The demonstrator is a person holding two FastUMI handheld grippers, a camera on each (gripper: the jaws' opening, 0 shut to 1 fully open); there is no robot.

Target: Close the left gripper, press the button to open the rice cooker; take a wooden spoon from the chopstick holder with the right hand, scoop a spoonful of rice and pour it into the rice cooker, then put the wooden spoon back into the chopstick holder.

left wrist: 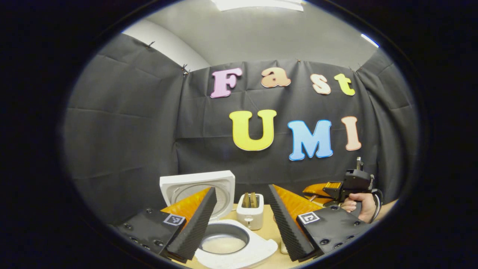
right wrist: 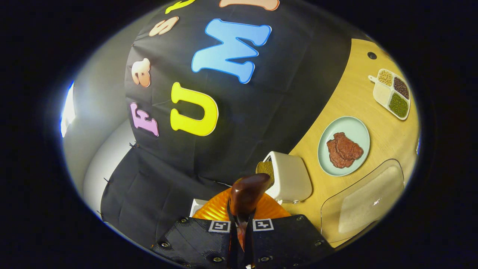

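The white rice cooker [left wrist: 239,250] stands open below my left gripper [left wrist: 242,187], its lid [left wrist: 198,186] raised behind and something pale lying in the metal inner pot [left wrist: 223,243]. My left gripper's fingers are spread wide with nothing between them. My right gripper [right wrist: 241,220] is shut on the handle of a dark wooden spoon [right wrist: 248,192], whose bowl sticks out ahead of the fingertips; I cannot tell whether it carries rice. In the left gripper view, the right gripper [left wrist: 336,188] hangs at the right, held by a hand [left wrist: 360,207].
A white toaster [left wrist: 250,215] with bread stands just behind the cooker, also in the right gripper view [right wrist: 289,177]. On the wooden table [right wrist: 377,134] lie a pale green plate [right wrist: 356,129] with brown meat, a divided tray of grains [right wrist: 392,93] and a clear container [right wrist: 362,201].
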